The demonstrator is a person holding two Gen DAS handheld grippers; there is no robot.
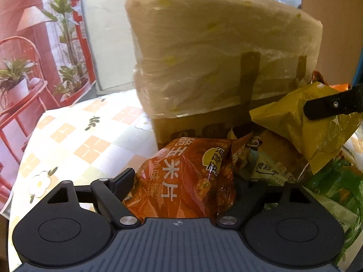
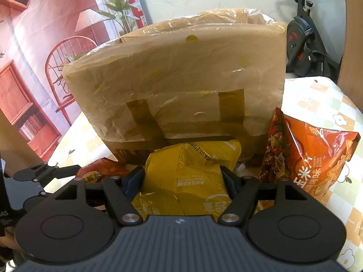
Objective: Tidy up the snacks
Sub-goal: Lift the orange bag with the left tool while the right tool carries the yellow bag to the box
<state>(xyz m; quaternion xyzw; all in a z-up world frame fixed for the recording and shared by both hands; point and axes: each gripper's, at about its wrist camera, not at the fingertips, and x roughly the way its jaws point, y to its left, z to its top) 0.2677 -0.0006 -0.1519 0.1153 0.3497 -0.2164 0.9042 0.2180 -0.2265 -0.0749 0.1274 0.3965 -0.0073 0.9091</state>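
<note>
Crinkled mustard-yellow foil snack bag [image 2: 188, 176] sits clamped between the two black fingers of the right gripper [image 2: 181, 181], pads pressing both its sides, held just in front of the tall cardboard box wrapped in clear plastic film with brown tape strips [image 2: 181, 86]. From the left wrist view the same yellow bag [image 1: 295, 122] hangs above the snack pile, one black finger [image 1: 329, 106] of the right gripper on it. Orange-red corn chip bag with white lettering [image 1: 188, 176] lies between the fingers of the left gripper [image 1: 188, 181]; its left finger [image 1: 123, 179] is right at the bag's edge, right finger hidden behind the bag, so cannot tell if it is gripped. Pale green snack packets [image 1: 270, 170] lie just beside it in the pile. A second orange chip bag [image 2: 306, 154] stands upright right of the box, near it. All rest on a table with checked floral cloth in cream, orange and green [image 1: 74, 140]. Black exercise bike [image 2: 306, 34] behind.
</note>
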